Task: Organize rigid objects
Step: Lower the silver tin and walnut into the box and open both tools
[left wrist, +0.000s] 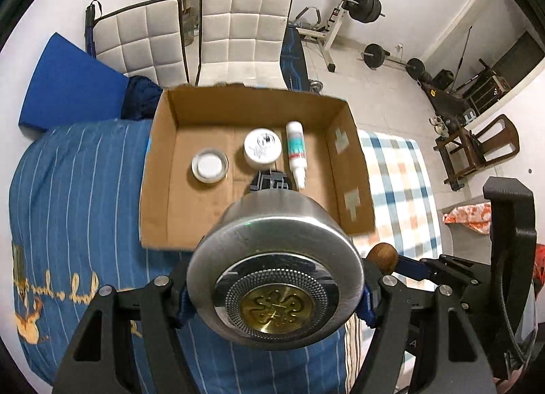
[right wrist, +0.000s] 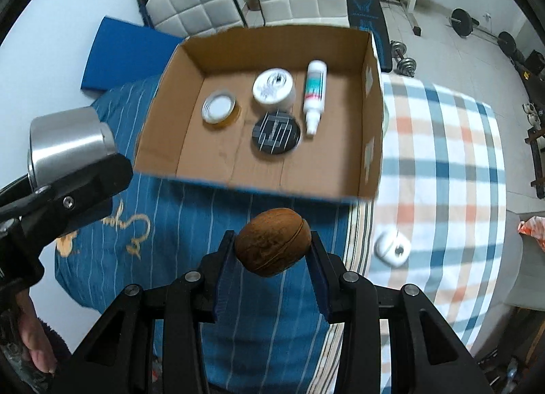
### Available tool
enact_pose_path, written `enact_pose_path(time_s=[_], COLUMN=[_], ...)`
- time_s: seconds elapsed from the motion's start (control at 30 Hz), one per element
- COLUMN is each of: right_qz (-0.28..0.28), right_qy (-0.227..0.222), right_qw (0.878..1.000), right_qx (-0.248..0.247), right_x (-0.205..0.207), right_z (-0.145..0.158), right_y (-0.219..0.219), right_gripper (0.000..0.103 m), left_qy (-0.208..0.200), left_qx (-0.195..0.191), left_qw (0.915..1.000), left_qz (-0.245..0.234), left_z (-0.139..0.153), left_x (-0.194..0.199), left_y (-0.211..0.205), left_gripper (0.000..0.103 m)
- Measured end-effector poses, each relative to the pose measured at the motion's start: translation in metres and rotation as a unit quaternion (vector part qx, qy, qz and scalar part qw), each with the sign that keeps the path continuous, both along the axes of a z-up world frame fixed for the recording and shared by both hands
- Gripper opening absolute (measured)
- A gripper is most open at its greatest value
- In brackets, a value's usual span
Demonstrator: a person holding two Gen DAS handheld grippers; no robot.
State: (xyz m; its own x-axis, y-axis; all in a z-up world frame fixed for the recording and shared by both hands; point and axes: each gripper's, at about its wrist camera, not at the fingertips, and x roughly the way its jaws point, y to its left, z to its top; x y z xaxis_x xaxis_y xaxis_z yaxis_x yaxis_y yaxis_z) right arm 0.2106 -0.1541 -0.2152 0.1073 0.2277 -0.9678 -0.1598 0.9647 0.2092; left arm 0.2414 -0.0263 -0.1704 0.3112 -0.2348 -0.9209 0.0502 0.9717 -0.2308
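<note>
Viewing, left wrist: left gripper [left wrist: 276,298] is clamped on a steel tin [left wrist: 276,278], blue pads pressed to its two sides; the lid with its brass medallion faces the camera.
Box from left tool: cardboard box [left wrist: 170,223] lies ahead of and below the fingertips, its near wall just past the tin's far edge.
Box contents: jar [left wrist: 209,165] ahead-left, tub [left wrist: 262,148] straight ahead, bottle [left wrist: 295,154] ahead-right, dark disc [left wrist: 270,183] partly hidden behind the tin.
Free floor: bare cardboard ahead-left, near the jar, and along the right wall.
Neighbour: wooden egg [left wrist: 383,256] shows just right of the tin, held by the other tool.

Viewing, right wrist: right gripper [right wrist: 272,251] is closed on the egg [right wrist: 272,246], one pad on each end, so the egg's long axis runs across the jaws.
Box from right tool: box [right wrist: 259,189] is ahead and below; its near wall sits just beyond the egg.
Contents again: jar [right wrist: 219,108], tub [right wrist: 274,87], disc [right wrist: 276,133], bottle [right wrist: 315,96] with its long axis pointing away from the tool, cap end nearer.
Left tool: far left of this view, tin [right wrist: 68,142] in its grip, beside the box's left wall.
Loose item: white case [right wrist: 391,247] on the checked cover, right of the fingertips, outside the box.

Judgement: both loads hang short of the near wall; each needs a forward carry, then a descent. Right tool seems nearer the open near-right floor; left tool lines up with the near-left floor.
</note>
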Motion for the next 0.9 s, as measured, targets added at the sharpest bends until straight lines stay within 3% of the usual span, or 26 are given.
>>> enact_pose_path(time_s=[0.2,0.43,0.63,0.9], right_qz=[-0.026,-0.038,-0.043,-0.038], right_qy=[0.013,0.053,0.092,0.125], right_qw=[1.0,0.997,0.991,0.984], right_qx=[-0.012,-0.05,-0.083,-0.117], right_x=[0.05,0.096,0.116,0.123], right_z=[-0.029,-0.089,-0.139,-0.18], right_y=[0.004,0.013,0.022,0.03], right_gripper=[0.043,0.043,0.043,0.043], left_qy=[0.031,0.095,0.15,0.19], left_qx=[0.007,0.028,0.05,0.061], left_qw=[0.9995,0.9951,0.9873,0.98], left_qz=[0.001,0.008,-0.004,-0.003], left_z=[-0.031,-0.101,-0.163,-0.21], left_x=[0.046,0.082,0.095,0.101], left_y=[0.007,0.018,0.015,0.019], left_gripper=[0.069,0.069,0.069,0.069])
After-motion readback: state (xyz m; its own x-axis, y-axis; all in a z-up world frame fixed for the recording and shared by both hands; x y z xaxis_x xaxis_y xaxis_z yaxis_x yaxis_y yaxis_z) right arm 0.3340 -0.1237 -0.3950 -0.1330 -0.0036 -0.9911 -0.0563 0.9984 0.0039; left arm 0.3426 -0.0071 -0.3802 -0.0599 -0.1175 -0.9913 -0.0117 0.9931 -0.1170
